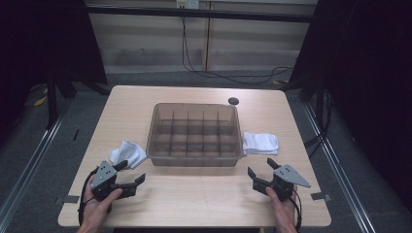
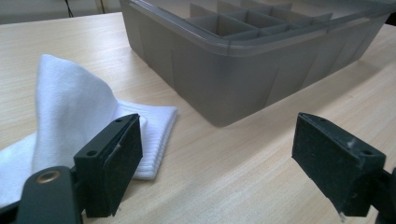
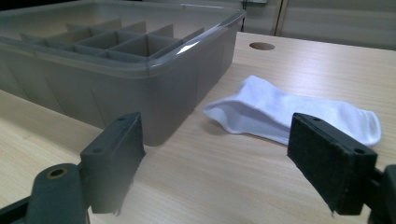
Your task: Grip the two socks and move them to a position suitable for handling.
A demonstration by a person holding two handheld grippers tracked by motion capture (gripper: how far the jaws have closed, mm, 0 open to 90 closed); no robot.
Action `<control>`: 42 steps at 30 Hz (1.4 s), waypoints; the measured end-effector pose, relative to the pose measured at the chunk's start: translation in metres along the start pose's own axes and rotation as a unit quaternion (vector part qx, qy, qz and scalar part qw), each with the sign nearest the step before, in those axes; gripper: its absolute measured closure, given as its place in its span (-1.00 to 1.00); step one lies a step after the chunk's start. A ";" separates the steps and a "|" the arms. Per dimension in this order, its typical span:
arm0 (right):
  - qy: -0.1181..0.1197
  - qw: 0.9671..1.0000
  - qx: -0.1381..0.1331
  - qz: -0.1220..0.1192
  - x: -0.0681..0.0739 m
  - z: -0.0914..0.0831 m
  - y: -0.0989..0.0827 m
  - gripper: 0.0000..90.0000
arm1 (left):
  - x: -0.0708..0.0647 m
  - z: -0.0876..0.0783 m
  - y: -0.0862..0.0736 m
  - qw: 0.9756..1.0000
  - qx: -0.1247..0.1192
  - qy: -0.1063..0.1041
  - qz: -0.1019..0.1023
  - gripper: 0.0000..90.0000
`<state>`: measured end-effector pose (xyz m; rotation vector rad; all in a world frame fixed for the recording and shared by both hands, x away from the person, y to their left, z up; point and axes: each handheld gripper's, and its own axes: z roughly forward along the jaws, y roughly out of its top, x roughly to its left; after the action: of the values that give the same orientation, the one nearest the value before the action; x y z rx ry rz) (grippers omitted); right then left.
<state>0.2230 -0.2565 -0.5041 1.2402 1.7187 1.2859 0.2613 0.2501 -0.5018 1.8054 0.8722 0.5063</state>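
Observation:
A translucent grey bin point(image 1: 195, 135) with several divider compartments stands mid-table; its wall fills the back of the left gripper view point(image 2: 243, 56) and the right gripper view point(image 3: 116, 60). One white sock point(image 1: 127, 153) point(image 2: 74, 116) lies crumpled off the bin's left front corner. Another white sock point(image 1: 261, 143) point(image 3: 289, 112) lies flat by the bin's right side. My left gripper point(image 1: 132, 173) point(image 2: 217, 158) rests near the table's front left, open and holding nothing, just short of its sock. My right gripper point(image 1: 262, 169) point(image 3: 215, 163) sits at the front right, open with nothing between its pads.
The wooden table point(image 1: 194, 199) has bare surface in front of the bin. A round cable hole point(image 1: 233, 101) point(image 3: 261, 46) lies behind the bin's far right corner. Tape marks sit at the front corners. Dark curtains and rails flank the table.

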 end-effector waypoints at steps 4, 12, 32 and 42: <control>0.006 1.000 0.000 0.007 -0.002 0.000 0.000 -0.66 | -0.001 0.001 0.001 1.000 0.007 0.001 0.015 -0.65; 0.026 0.999 0.013 0.022 -0.007 0.003 0.001 -0.67 | 0.000 0.001 0.001 1.000 0.008 -0.001 0.013 -0.65; 0.027 0.992 0.120 0.024 -0.009 0.005 0.025 -0.55 | 0.002 0.003 0.001 1.000 0.015 -0.004 0.008 -0.64; 0.049 0.987 0.148 0.037 -0.022 0.012 0.044 -0.46 | 0.002 0.003 0.002 1.000 0.015 -0.004 0.009 -0.64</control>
<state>0.2545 -0.2697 -0.4669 1.4393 2.0065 1.1802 0.2653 0.2494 -0.5017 1.8430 0.8632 0.4981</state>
